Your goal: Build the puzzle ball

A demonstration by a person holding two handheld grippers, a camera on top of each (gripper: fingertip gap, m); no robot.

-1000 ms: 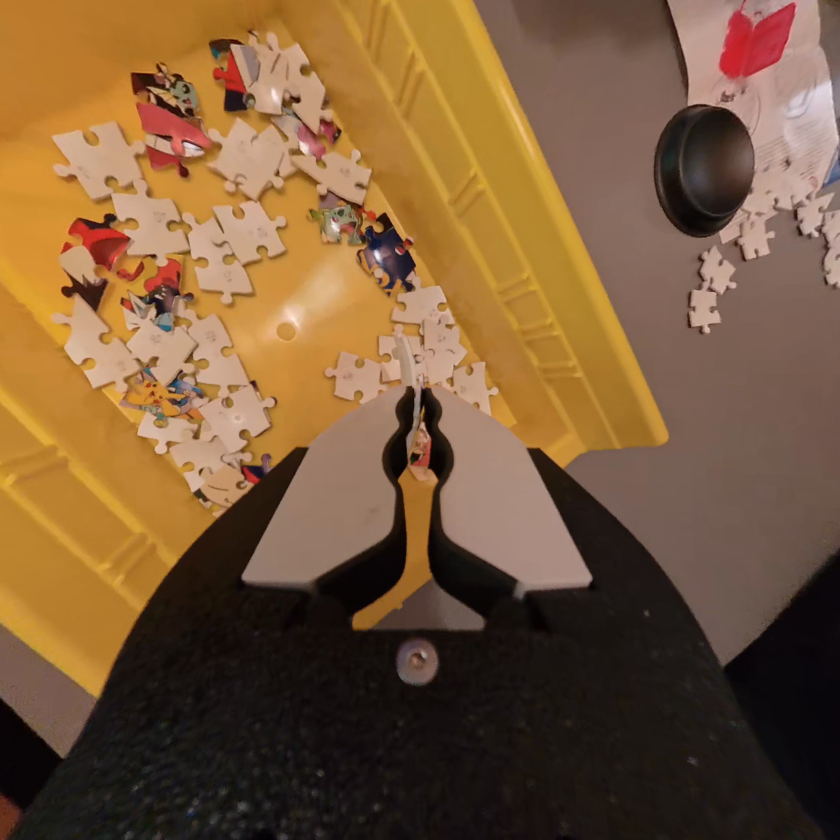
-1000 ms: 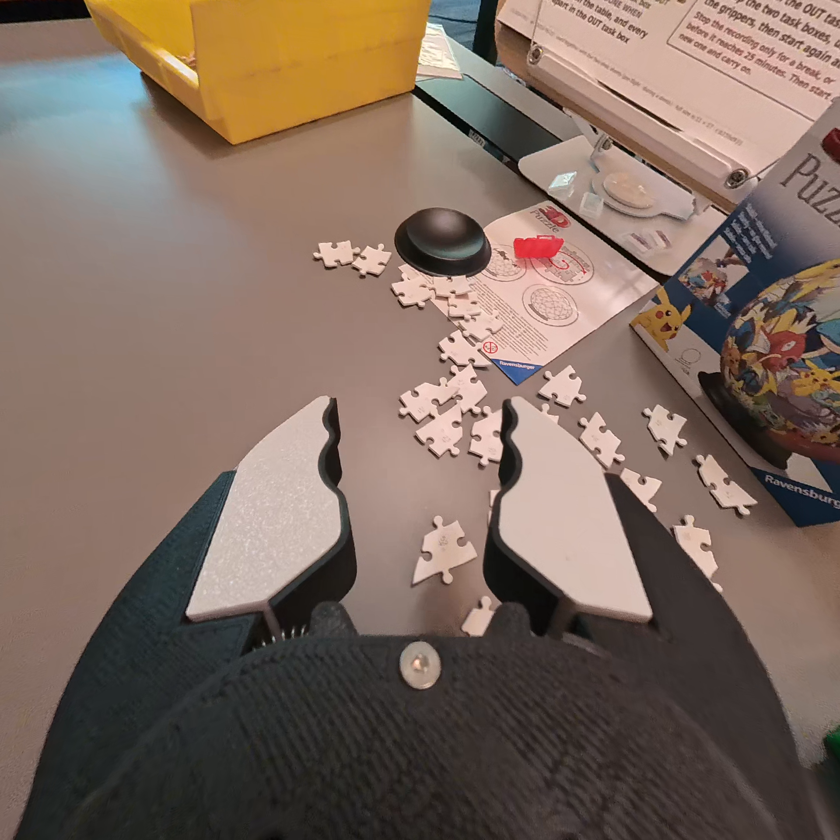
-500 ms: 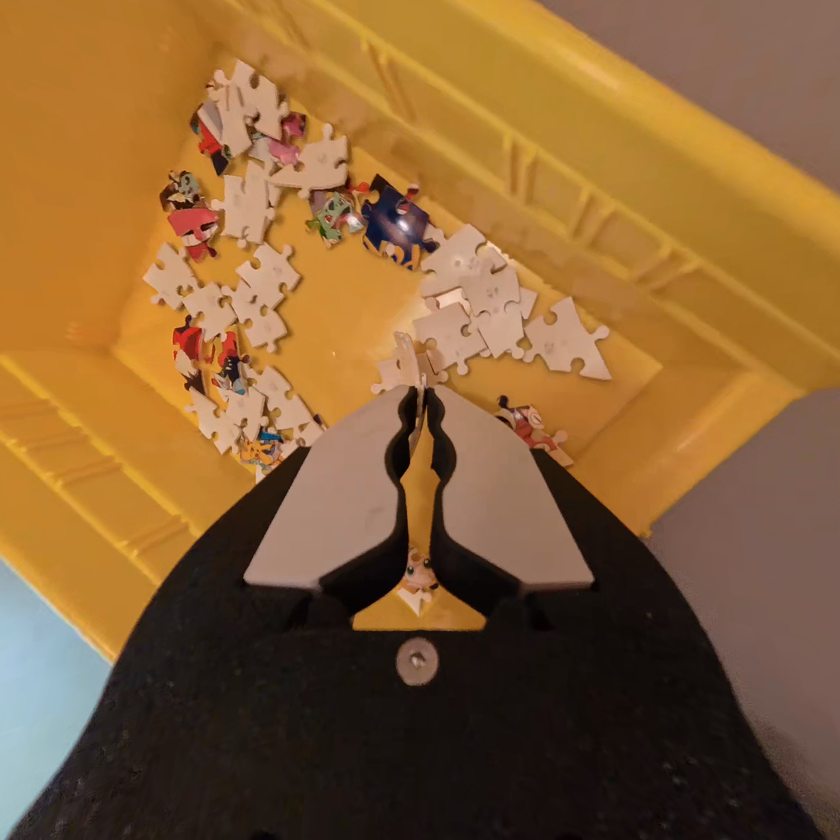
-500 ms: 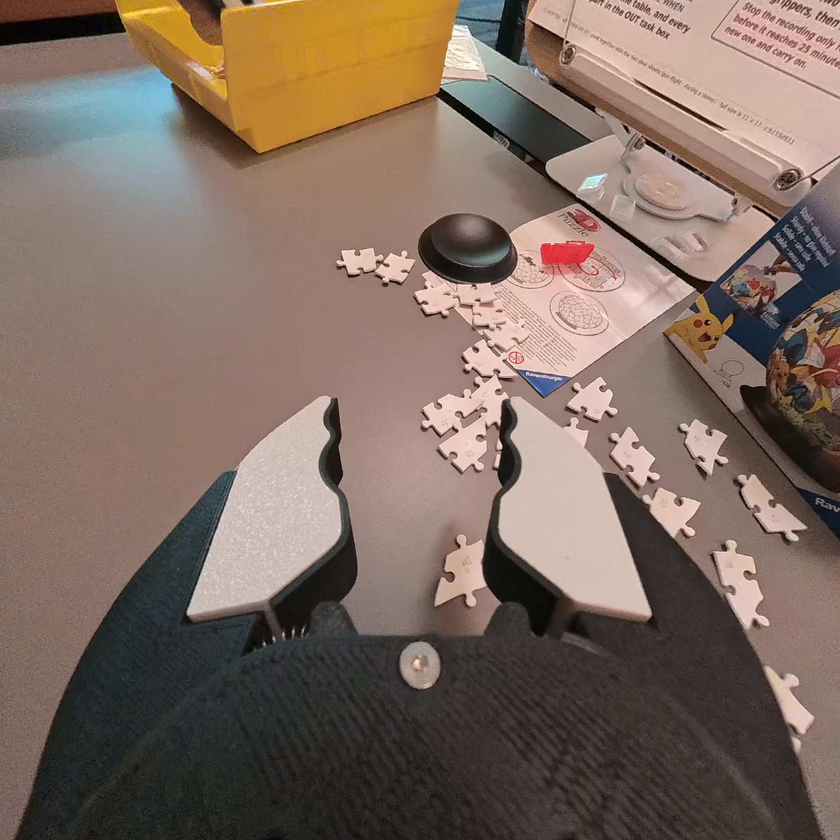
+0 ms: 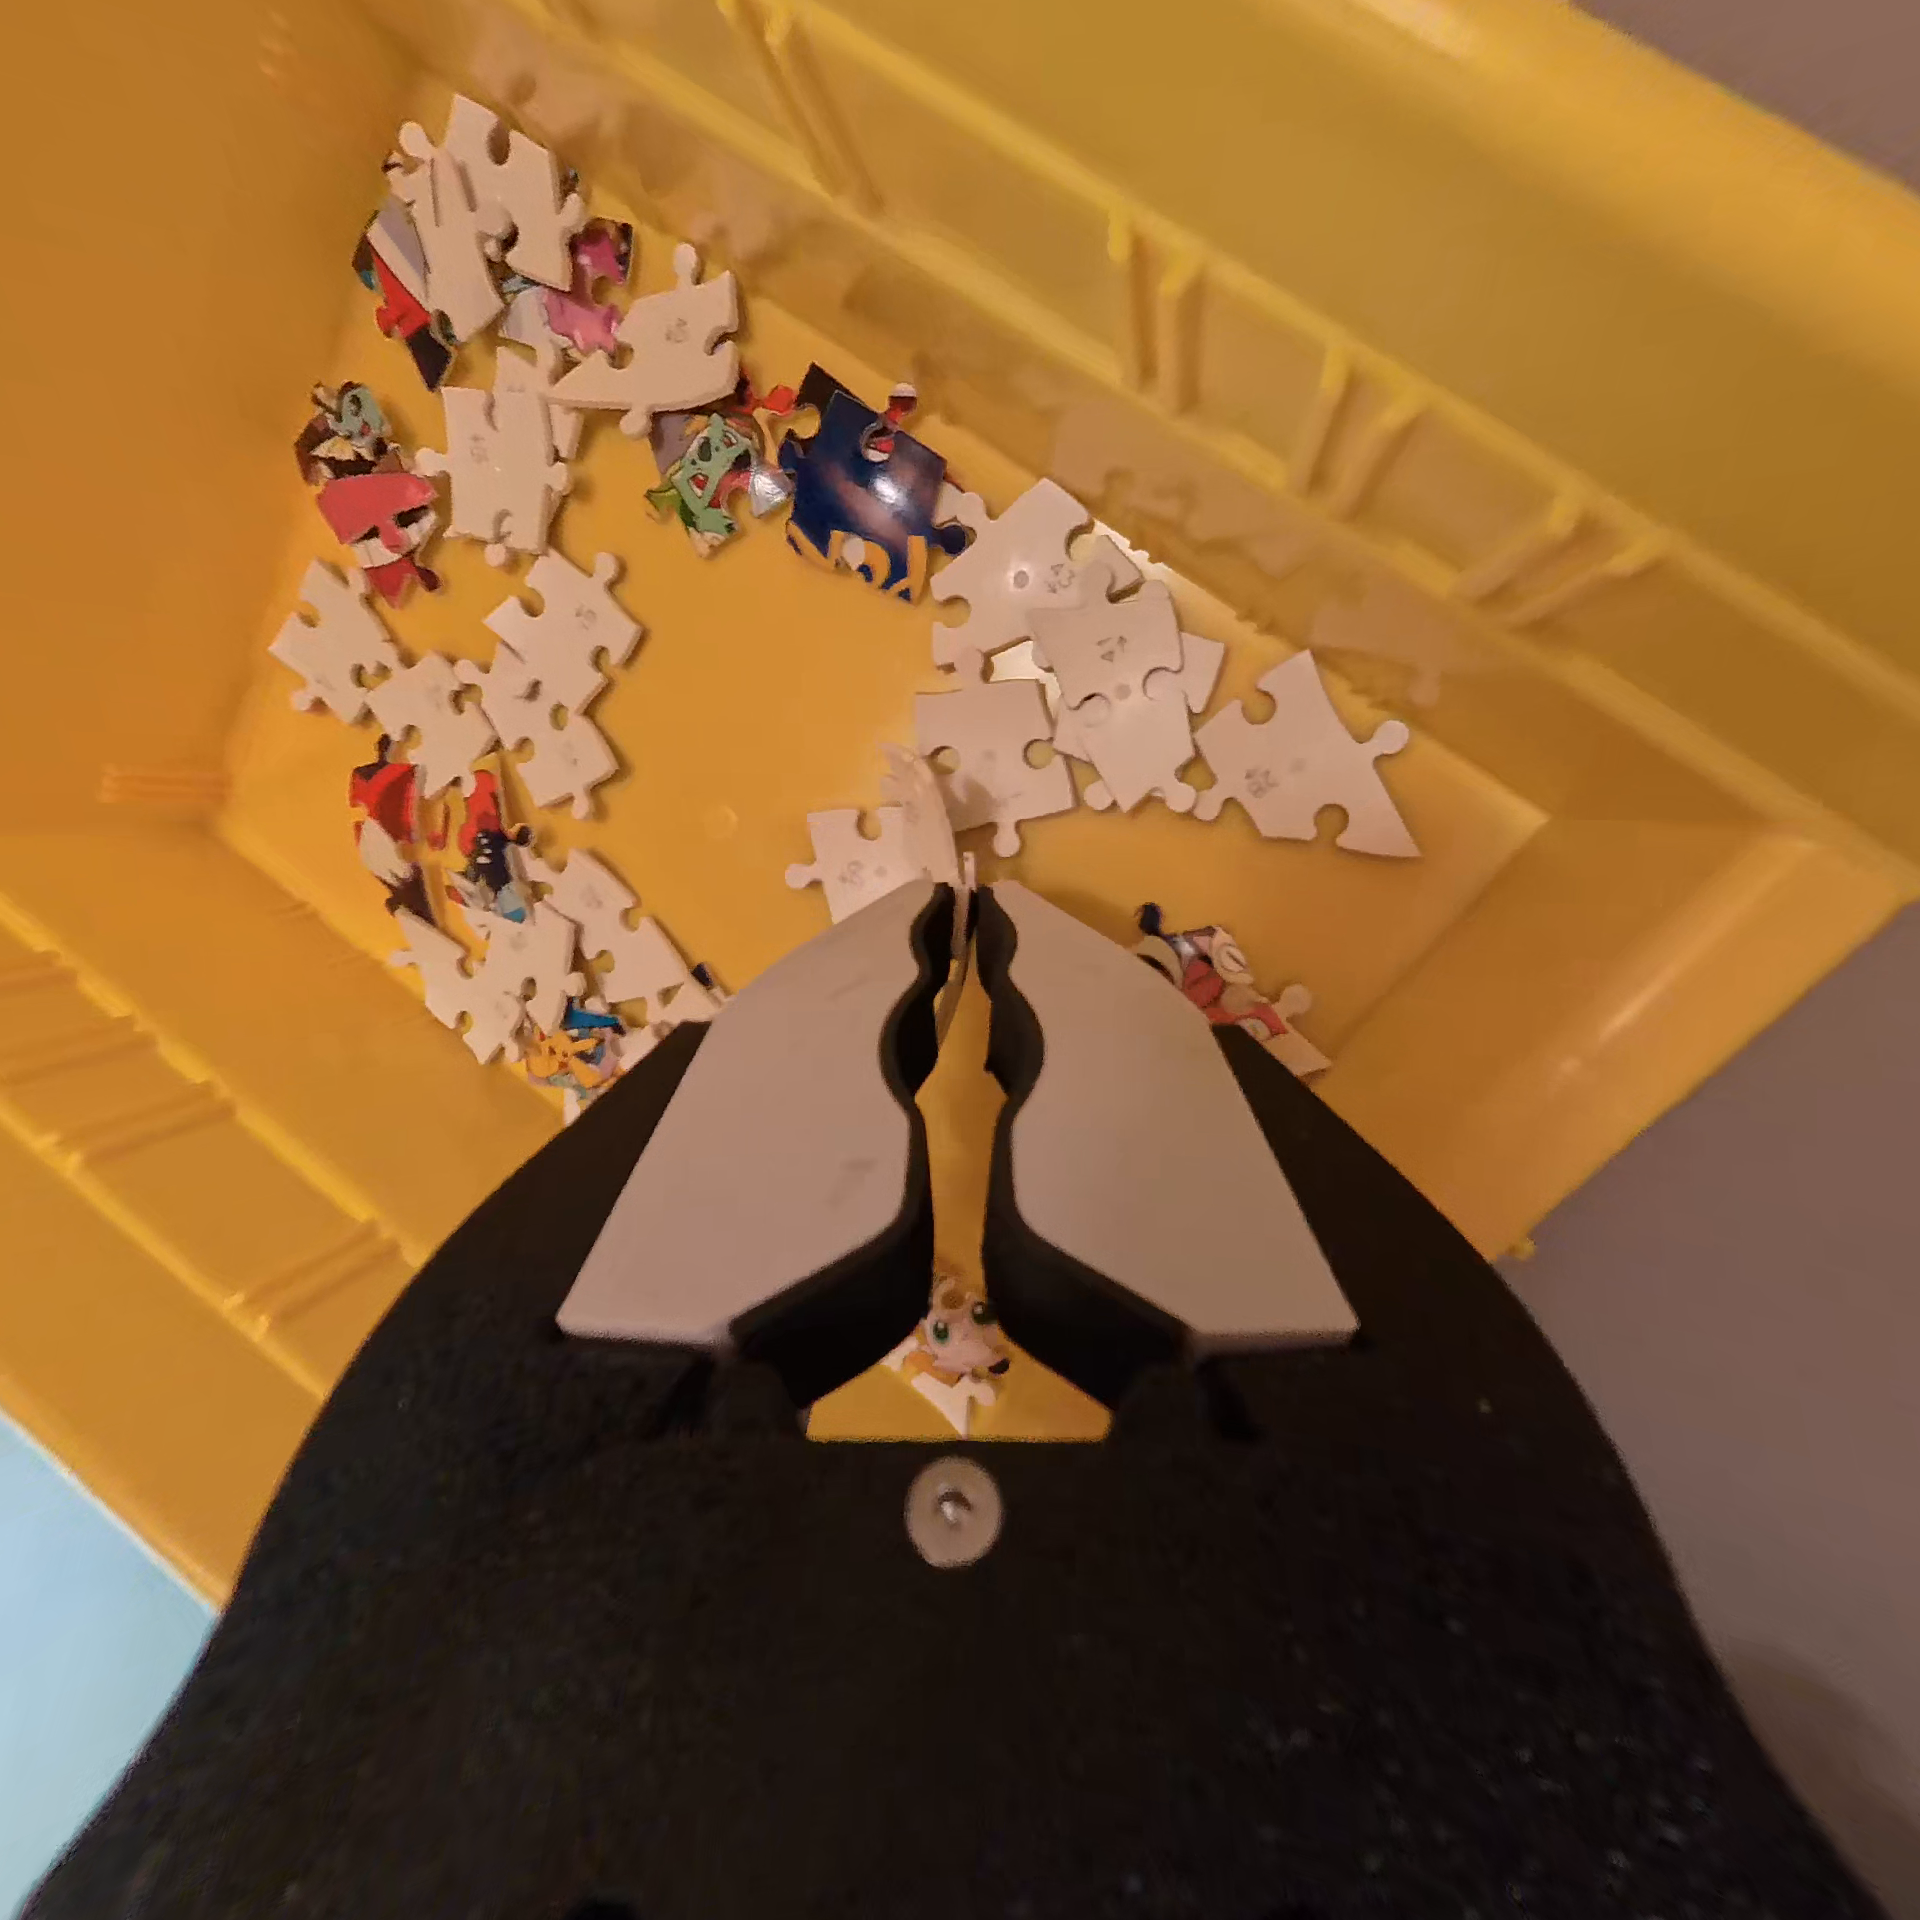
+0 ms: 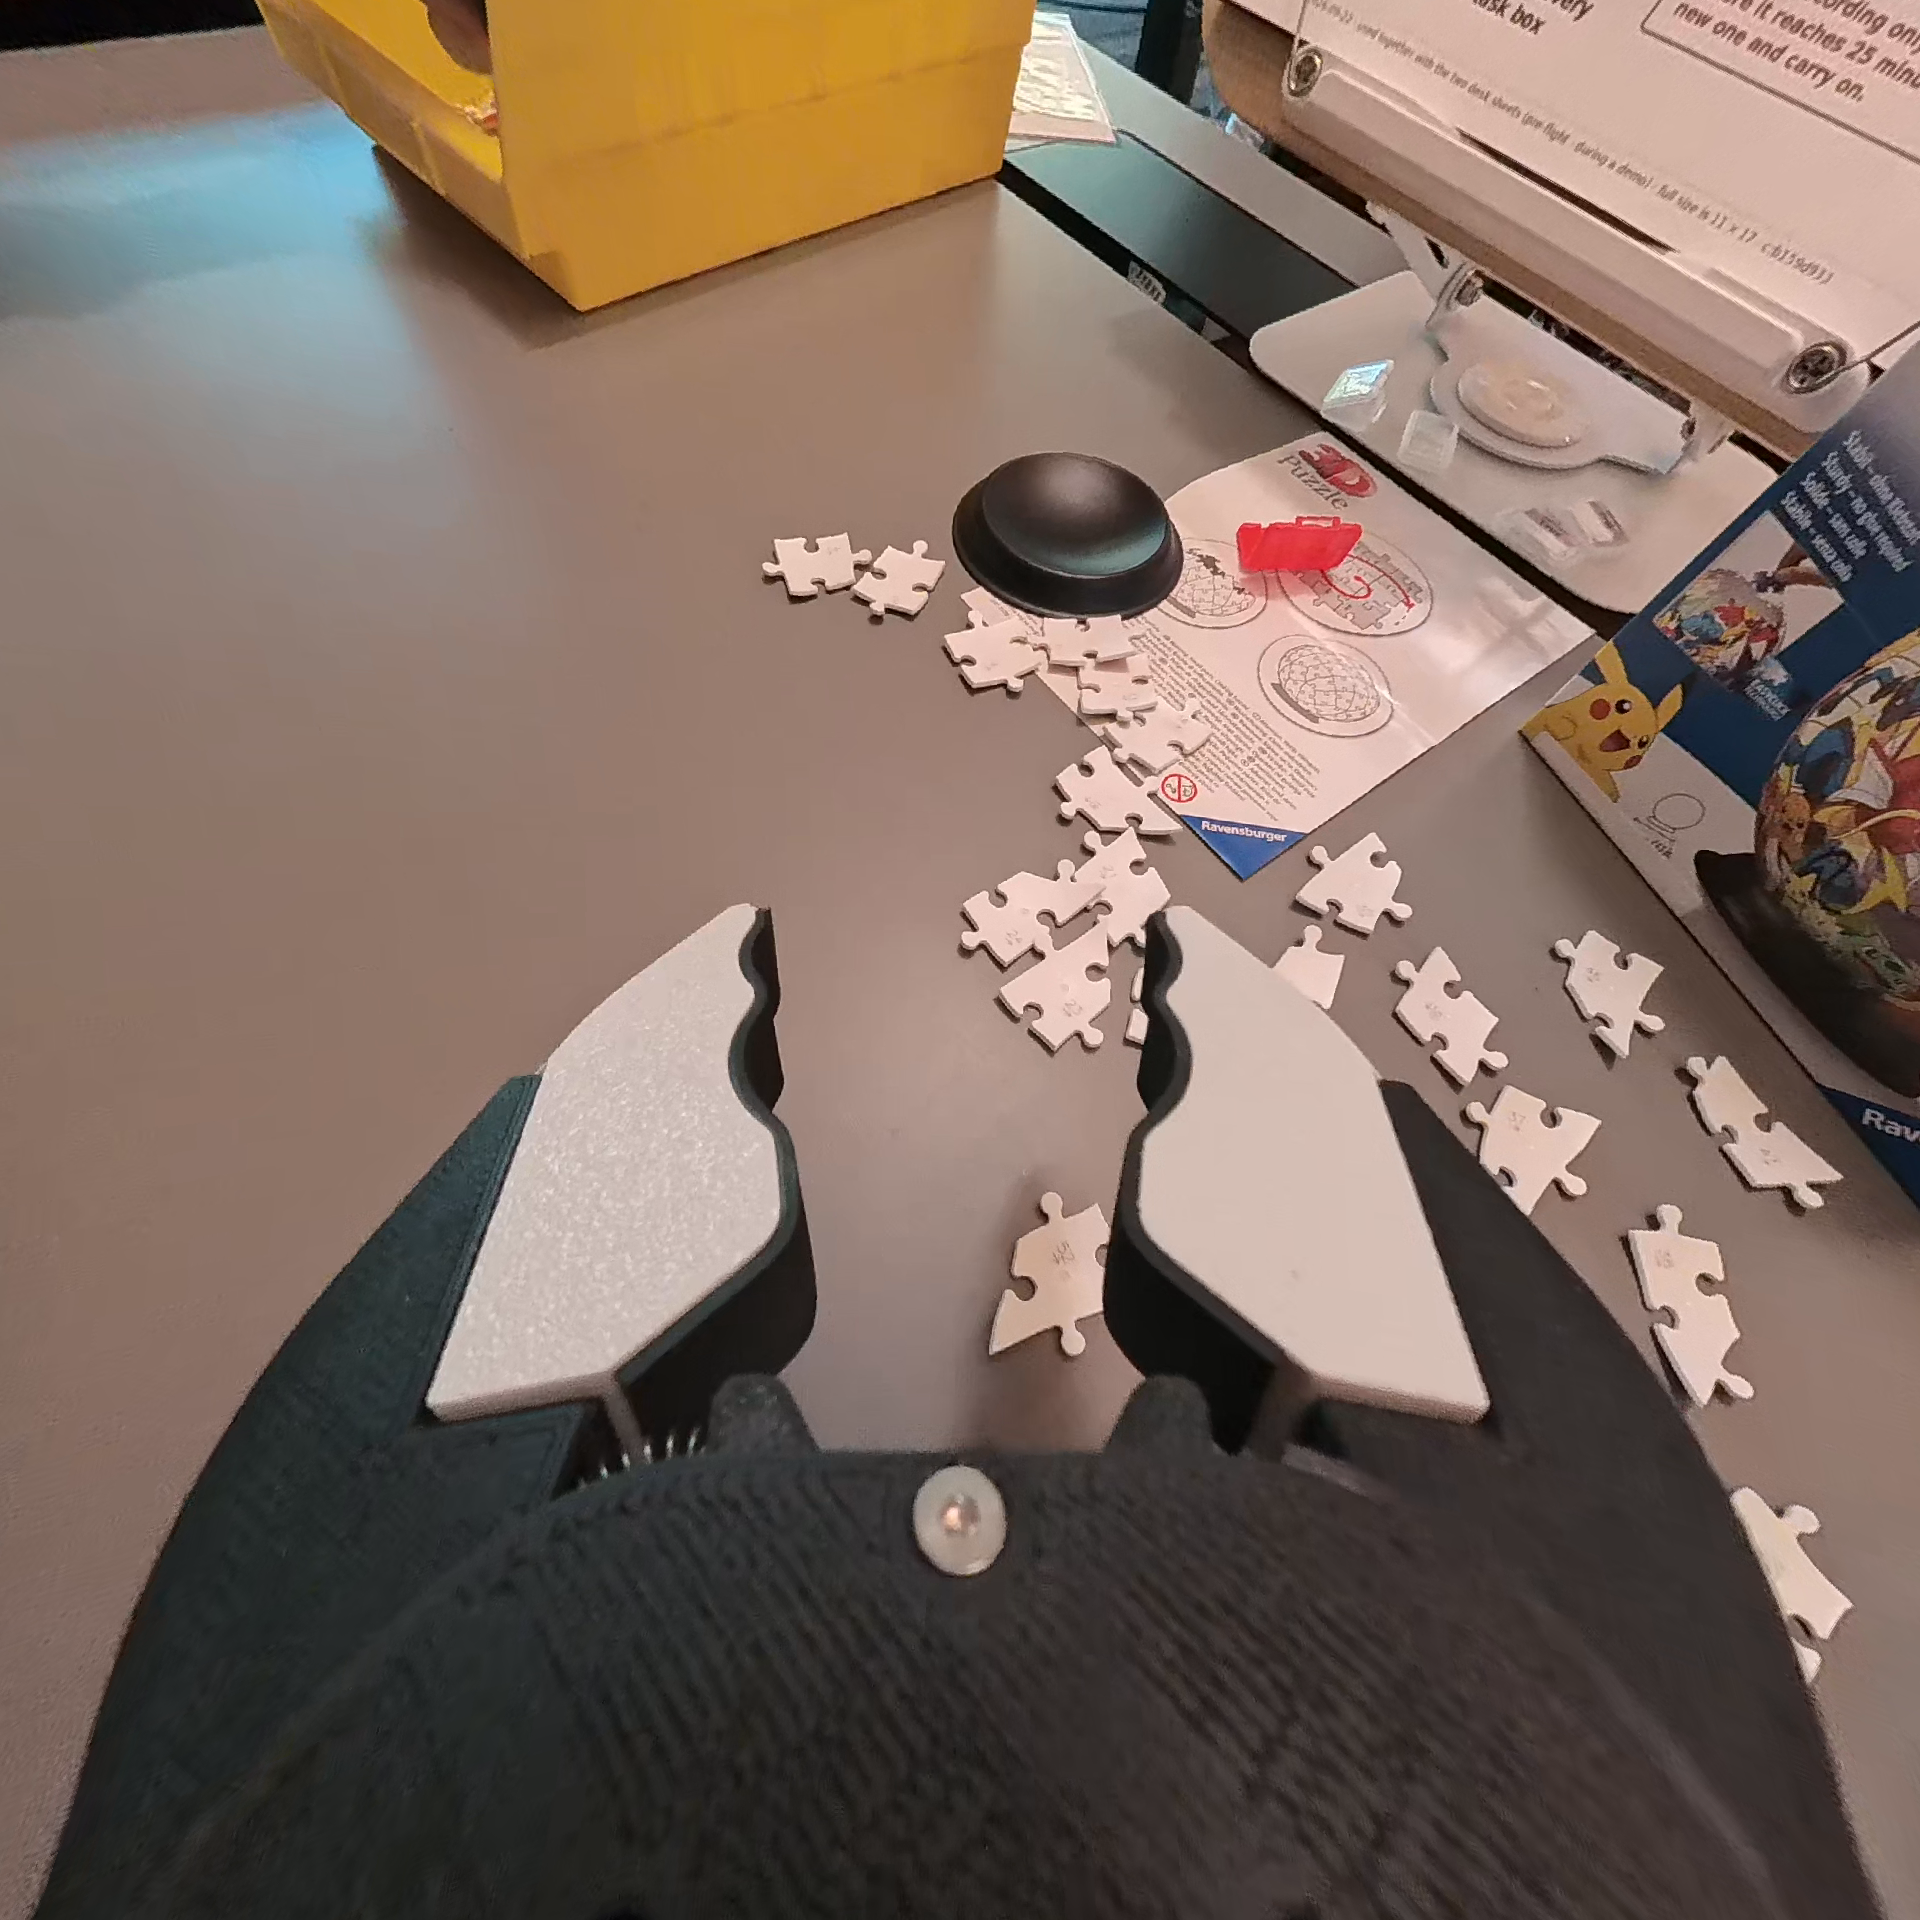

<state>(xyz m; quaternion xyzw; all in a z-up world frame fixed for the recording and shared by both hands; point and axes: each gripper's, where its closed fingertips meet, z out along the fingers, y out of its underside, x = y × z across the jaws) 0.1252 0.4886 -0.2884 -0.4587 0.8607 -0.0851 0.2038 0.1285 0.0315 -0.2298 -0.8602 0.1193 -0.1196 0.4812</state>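
Grey matte surface (image 6: 436, 644), lit from above; white sign stand (image 6: 1507, 343) at the 1 o'clock edge of the right wrist view.

Yellow bin (image 6: 727, 135): at 12 o'clock in the right wrist view, well apart from the loose pieces. Seen from above in the left wrist view (image 5: 1299, 343), ribbed inner walls, floor strewn with puzzle pieces (image 5: 1101, 665), most white side up, several printed side up, among them a dark blue one (image 5: 873, 488) at 12 o'clock.

Left tongs (image 5: 964, 894): inside the bin, pinched almost fully together on one white puzzle piece (image 5: 930, 800), held on edge and sticking out past the tips toward 12 o'clock.

Right tongs (image 6: 961, 925): spread wide, holding nothing, low over the surface. One white piece (image 6: 1055, 1278) flat on the surface between the fingers, just beside the right-hand finger.

Scattered white pieces (image 6: 1070, 935): trail from 12 to 3 o'clock ahead of the right tongs, face down, some overlapping.

Black domed stand (image 6: 1065, 535): at 12 o'clock, resting partly on the instruction sheet (image 6: 1351, 665).

Red plastic part (image 6: 1299, 540): on the sheet, just beside the stand at its 3 o'clock.

Puzzle box (image 6: 1766, 727): at 3 o'clock, upright, printed with the finished ball.
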